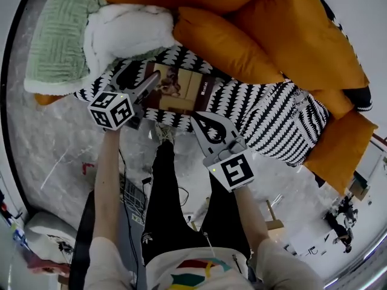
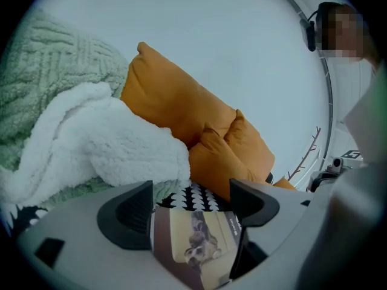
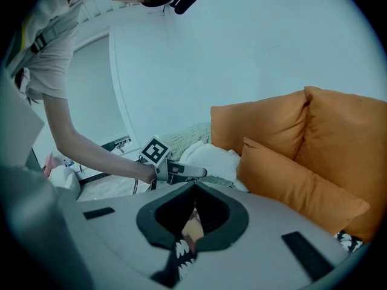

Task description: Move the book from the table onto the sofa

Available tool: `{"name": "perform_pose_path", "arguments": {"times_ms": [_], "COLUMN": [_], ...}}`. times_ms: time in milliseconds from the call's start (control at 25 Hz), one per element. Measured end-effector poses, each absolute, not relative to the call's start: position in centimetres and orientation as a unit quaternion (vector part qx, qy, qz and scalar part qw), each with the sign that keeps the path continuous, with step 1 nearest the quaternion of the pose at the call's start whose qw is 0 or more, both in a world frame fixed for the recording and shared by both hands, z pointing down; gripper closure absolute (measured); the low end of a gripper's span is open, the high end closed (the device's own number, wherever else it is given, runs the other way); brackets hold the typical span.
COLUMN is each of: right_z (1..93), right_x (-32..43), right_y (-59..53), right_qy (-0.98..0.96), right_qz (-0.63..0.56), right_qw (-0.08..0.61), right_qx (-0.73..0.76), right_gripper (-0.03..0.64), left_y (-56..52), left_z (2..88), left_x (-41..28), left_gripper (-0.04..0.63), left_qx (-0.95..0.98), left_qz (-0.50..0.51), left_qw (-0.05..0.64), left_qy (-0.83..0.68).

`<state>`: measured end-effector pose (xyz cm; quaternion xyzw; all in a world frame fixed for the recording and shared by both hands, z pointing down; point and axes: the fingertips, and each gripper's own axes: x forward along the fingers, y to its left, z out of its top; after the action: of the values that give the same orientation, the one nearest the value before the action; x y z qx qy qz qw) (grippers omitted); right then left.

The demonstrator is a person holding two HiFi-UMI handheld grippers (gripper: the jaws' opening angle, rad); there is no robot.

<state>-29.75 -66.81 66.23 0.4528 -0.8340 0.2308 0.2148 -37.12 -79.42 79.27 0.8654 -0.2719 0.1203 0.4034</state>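
The book (image 1: 181, 89), with a dog picture on its cover, lies flat on the black-and-white throw (image 1: 272, 119) that covers the sofa seat. My left gripper (image 1: 142, 77) stands open at the book's left end. In the left gripper view the book (image 2: 202, 240) lies between the two wide-apart jaws of this gripper (image 2: 190, 201), and the pads do not press on it. My right gripper (image 1: 198, 118) is at the book's near edge. In the right gripper view its jaws (image 3: 193, 192) are closed together on that edge of the book (image 3: 192, 227).
Orange cushions (image 1: 224, 41) line the sofa back. A white fleece blanket (image 1: 124, 32) and a green knitted cushion (image 1: 60, 35) lie just left of the book. Cables (image 1: 130, 192) trail on the marble floor by the person's legs.
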Motion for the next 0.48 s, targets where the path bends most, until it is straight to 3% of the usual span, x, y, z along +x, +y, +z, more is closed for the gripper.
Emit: {"name": "perform_pose_path", "arguments": {"times_ms": [160,200,280,400,480], "right_z": [64.9,64.3,63.0,60.1,57.5], "right_x": [-29.6,-29.6,-29.4,-29.1,-29.0], "right_y": [-67.0,-67.2,-67.8,-69.1,-69.4], "right_qy": [-0.837,-0.837,-0.836,-0.836,-0.834], "right_qz": [0.222,0.219,0.211,0.194,0.185], "right_qw": [0.213,0.212,0.207,0.194,0.185], "right_qx": [0.453,0.454,0.462,0.475,0.486], "right_gripper": [0.604,0.604,0.604,0.604,0.604], "left_y": [-78.2,-78.1,-78.7,-79.6,-79.1], "left_z": [75.1,73.6,70.6,65.8,61.4], "left_x": [-36.0,-35.8,-35.9,-36.7,-37.3], "left_gripper": [0.216,0.244,0.343,0.589,0.589], "left_qx": [0.886,0.89,0.894,0.892,0.889], "left_qz": [0.087,0.071,0.049,0.043,0.037], "left_qw": [0.402,0.396,0.371,0.316,0.283], "left_qy": [-0.216,-0.215,-0.245,-0.32,-0.358]}}
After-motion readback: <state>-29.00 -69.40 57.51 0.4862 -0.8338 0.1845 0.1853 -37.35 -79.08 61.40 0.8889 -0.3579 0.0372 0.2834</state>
